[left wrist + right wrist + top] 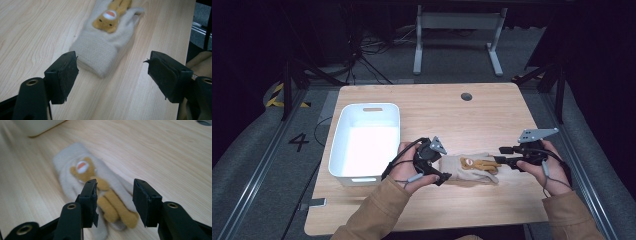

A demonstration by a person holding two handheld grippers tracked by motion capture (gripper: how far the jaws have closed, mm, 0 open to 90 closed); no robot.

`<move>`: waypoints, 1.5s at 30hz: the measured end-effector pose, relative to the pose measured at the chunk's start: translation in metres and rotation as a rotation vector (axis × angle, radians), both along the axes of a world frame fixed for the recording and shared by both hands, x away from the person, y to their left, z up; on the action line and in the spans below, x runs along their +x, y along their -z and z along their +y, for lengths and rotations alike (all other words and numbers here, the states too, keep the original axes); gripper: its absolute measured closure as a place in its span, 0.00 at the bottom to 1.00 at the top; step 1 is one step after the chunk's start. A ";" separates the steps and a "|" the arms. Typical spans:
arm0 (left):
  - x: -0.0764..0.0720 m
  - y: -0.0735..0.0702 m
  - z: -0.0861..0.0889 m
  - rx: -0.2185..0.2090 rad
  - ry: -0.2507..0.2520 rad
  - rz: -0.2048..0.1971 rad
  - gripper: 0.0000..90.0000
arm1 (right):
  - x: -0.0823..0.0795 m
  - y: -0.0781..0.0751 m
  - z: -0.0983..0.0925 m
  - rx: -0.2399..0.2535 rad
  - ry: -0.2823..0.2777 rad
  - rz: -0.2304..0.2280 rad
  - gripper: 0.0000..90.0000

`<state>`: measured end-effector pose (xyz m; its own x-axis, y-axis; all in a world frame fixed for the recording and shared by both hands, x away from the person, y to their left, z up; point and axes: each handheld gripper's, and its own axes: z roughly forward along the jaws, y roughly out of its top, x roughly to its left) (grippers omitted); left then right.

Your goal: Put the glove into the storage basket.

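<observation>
A cream knitted glove (464,170) with a tan bear figure (477,163) sewn on it lies flat on the wooden table (437,115). My left gripper (443,164) is at the glove's cuff end. In the left gripper view its jaws stand wide apart, with the cuff (100,47) just ahead of them and untouched. My right gripper (500,155) is at the finger end. In the right gripper view its open jaws hover over the glove's fingers (72,182) and the bear's legs (110,205), and the pads press on nothing.
A white plastic bin (343,145) stands on the table's left side, close to my left hand; its corner (37,127) shows in the right gripper view. A round cable hole (466,96) sits near the far edge. Bare wood lies right of the glove.
</observation>
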<state>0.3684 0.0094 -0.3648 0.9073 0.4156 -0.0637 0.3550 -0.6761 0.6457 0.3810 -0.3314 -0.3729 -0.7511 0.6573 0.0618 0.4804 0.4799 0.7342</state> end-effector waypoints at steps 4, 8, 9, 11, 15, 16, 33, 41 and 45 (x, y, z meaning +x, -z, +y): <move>0.001 0.005 -0.001 -0.015 -0.025 -0.011 0.28 | 0.002 0.000 -0.019 0.017 0.114 -0.026 0.51; 0.002 0.009 -0.001 -0.016 -0.035 -0.004 0.30 | 0.004 0.003 -0.033 0.012 0.193 -0.046 0.45; 0.003 0.010 -0.002 -0.016 -0.025 -0.008 0.32 | 0.005 0.004 -0.036 0.011 0.205 -0.050 0.44; 0.004 0.012 -0.004 -0.024 -0.015 -0.002 0.32 | 0.007 0.009 -0.046 0.009 0.233 -0.045 0.43; 0.010 0.015 -0.006 -0.053 -0.001 -0.013 0.29 | 0.011 0.015 -0.054 0.002 0.259 -0.042 0.45; 0.011 0.015 -0.007 -0.064 0.000 -0.014 0.28 | 0.012 0.017 -0.058 0.010 0.266 -0.036 0.47; 0.046 0.041 -0.036 -0.068 0.117 0.003 0.25 | 0.016 0.020 -0.067 0.064 0.279 -0.032 0.44; 0.056 0.051 -0.044 -0.060 0.126 0.026 0.24 | 0.011 0.025 -0.070 0.074 0.287 -0.020 0.44; 0.059 0.056 -0.050 -0.061 0.143 0.035 0.24 | 0.007 0.029 -0.071 0.072 0.295 0.000 0.44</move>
<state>0.4277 -0.0405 -0.4203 0.9537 0.2767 -0.1178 0.2811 -0.6811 0.6760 0.3882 -0.4019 -0.4015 -0.5287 0.8408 0.1163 0.5910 0.2663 0.7614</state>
